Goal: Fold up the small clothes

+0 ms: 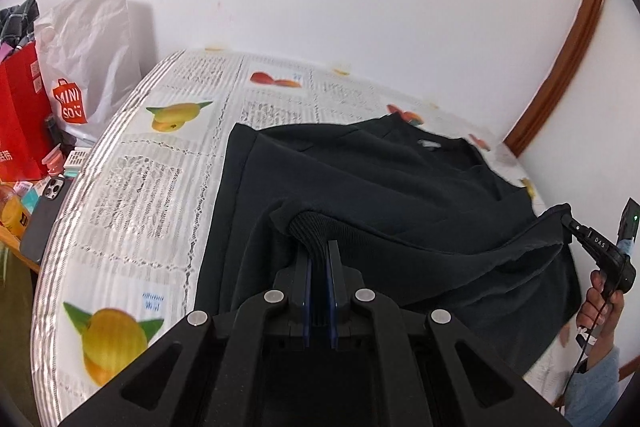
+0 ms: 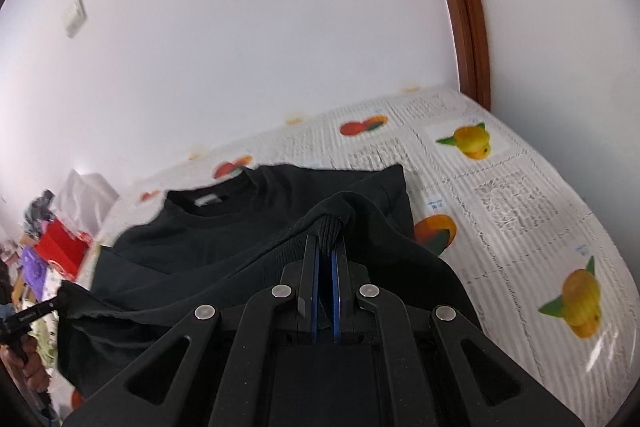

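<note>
Both the left gripper (image 1: 320, 247) and the right gripper (image 2: 328, 247) pinch the black sweater's (image 1: 360, 171) ribbed hem.

one black sweater (image 1: 360, 179); two grippers (image 1: 320, 247) (image 2: 327, 247); two bags (image 1: 20, 107) (image 1: 92, 67); one phone (image 1: 44, 215)

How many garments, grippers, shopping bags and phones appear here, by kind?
Garments: 1, black sweatshirt
Grippers: 2, left gripper, right gripper, both clamped on its ribbed hem
Bags: 2, white bag, red bag
Phones: 1, phone
Total: 6
</note>
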Tool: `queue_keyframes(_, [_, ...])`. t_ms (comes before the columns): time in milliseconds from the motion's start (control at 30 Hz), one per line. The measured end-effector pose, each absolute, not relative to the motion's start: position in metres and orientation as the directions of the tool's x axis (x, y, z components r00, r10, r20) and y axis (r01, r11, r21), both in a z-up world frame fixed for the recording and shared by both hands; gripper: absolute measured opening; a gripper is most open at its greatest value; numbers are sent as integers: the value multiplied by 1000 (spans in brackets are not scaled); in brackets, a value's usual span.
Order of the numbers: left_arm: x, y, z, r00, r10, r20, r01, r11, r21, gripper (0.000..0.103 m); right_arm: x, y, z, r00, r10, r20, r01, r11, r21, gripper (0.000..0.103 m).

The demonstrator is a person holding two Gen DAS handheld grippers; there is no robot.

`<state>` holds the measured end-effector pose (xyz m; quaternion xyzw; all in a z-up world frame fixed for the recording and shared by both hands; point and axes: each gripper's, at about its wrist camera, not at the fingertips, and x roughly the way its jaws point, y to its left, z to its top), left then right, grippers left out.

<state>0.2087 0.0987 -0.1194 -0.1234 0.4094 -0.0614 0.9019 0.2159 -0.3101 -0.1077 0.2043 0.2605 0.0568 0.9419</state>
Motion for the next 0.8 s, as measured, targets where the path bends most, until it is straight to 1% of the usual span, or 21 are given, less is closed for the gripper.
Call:
queue_keyframes(233, [226, 97, -132, 632, -200, -749, -3, 966, -260, 7, 251, -305, -136, 804, 188, -564, 61, 918, 392, 5])
queue_keyframes(333, [226, 97, -130, 625, -198, -755, -5, 966, -258, 9, 251, -299, -133, 792, 166, -588, 62, 936, 348, 7])
queue_keyframes(433, [222, 96, -125, 611, -215, -762, 11, 965, -264, 15, 237, -298, -123, 785, 170, -595, 38, 946, 321, 9])
queue_keyframes(467, [218, 96, -122, 612, -220, -760, 18, 964, -265, 21, 230, -297, -119, 790, 169, -589, 27, 950, 310, 10])
queue_keyframes(500, [212, 96, -119, 617, -225, -754, 29, 964, -264, 25, 220, -296, -113, 798, 165, -579, 15, 956, 292, 14])
queue_keyframes(533, [207, 95, -117, 623, -229, -748, 39, 964, -262, 32, 212, -295, -108, 805, 164, -570, 4, 960, 281, 18])
queue_keyframes(567, [200, 95, -113, 633, -233, -739, 51, 964, -260, 37, 203, -293, -104, 813, 168, -558, -11, 962, 274, 27])
queue_keyframes(600, [193, 94, -111, 644, -235, -728, 62, 965, -256, 37, 194, -292, -100, 820, 174, -544, -26, 963, 269, 34])
queue_keyframes(667, [177, 92, -106, 656, -241, -715, 89, 966, -244, 37, 176, -285, -94, 831, 187, -524, -58, 966, 252, 35])
queue_keyframes(800, [156, 79, -105, 640, -311, -703, 183, 950, -254, 38, 163, -267, -98, 804, 245, -542, -132, 962, 239, 35])
